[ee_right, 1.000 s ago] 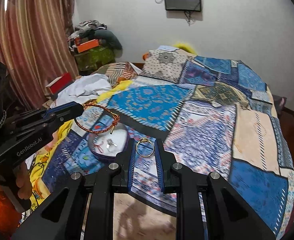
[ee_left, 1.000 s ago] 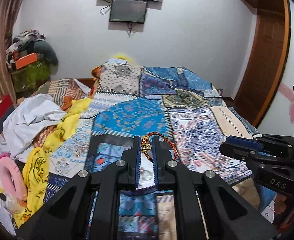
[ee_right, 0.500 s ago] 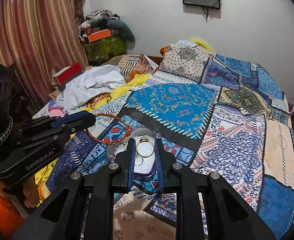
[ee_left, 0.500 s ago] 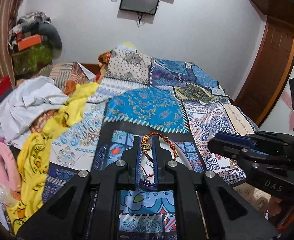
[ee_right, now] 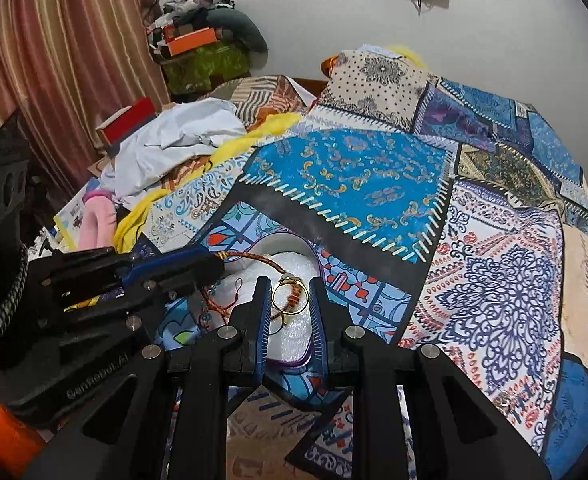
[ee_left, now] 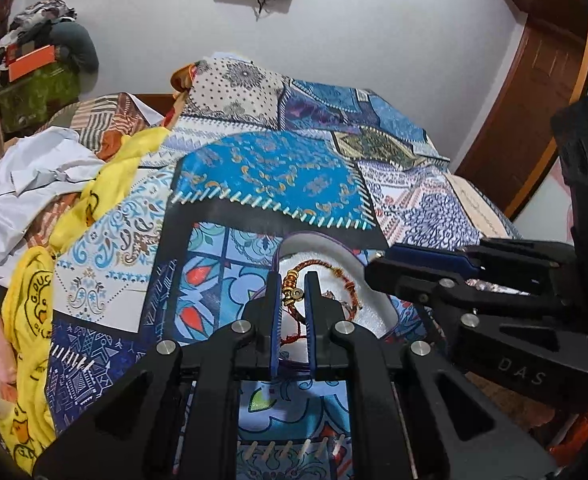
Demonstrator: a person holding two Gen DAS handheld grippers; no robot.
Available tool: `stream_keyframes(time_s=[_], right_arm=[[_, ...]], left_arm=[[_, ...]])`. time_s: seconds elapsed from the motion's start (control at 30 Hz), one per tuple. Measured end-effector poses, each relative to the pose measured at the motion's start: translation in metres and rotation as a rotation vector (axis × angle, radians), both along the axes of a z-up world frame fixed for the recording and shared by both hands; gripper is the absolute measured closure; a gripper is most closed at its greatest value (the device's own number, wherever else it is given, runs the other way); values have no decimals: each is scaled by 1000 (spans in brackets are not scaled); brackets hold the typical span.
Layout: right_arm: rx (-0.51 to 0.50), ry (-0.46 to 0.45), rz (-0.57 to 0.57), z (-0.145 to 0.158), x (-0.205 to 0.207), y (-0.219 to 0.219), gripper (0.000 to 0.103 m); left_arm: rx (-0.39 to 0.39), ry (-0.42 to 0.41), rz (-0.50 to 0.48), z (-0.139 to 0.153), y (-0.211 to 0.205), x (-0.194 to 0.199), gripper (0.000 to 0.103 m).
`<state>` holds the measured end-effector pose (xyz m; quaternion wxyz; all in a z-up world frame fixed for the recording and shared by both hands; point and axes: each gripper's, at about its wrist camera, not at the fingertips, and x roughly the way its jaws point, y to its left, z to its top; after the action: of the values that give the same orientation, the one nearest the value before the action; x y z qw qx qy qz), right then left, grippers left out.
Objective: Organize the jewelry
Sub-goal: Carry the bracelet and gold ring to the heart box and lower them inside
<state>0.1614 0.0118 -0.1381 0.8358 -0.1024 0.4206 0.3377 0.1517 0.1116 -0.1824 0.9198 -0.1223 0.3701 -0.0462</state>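
Note:
A purple-rimmed jewelry box (ee_left: 325, 242) with a white padded lining (ee_right: 297, 264) lies open on the patchwork bedspread. My left gripper (ee_left: 293, 294) is shut on a red-orange braided bracelet (ee_left: 335, 270) with gold beads, held low over the box lining. My right gripper (ee_right: 290, 298) is shut on a gold ring (ee_right: 290, 312), also just over the lining. The two grippers are side by side above the box. The bracelet (ee_right: 254, 257) also shows in the right wrist view, looping from the left gripper's fingers (ee_right: 182, 264).
The patchwork bedspread (ee_right: 493, 280) covers the bed. White and yellow clothes (ee_left: 54, 184) are piled at the left, with a pink item (ee_right: 98, 220). A curtain (ee_right: 74, 60) hangs at the left, a wooden door (ee_left: 533, 100) stands at the right.
Both grippers have moved forward and down, from above the near bed edge to right over the open box, each still holding its piece of jewelry.

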Motion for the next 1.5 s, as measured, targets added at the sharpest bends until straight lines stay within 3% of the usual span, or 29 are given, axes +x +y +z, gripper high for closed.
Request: stream_keyframes(time_s=[0.57,0.87,1.33,1.5], right_arm=[[-34,15,18,-16,12,11,86],[-36,21,22,-15,12,12,86],[10,-34,-28,18,2,-21,85],[30,-67,-67,34,-3,-46,83]], left_arm=[[38,10,4,-3,2,1,94],[46,10,44,5,7,-10,85],[95,-40,48,42,-16,-23,79],[113,-71,30,57,-35,-28,70]])
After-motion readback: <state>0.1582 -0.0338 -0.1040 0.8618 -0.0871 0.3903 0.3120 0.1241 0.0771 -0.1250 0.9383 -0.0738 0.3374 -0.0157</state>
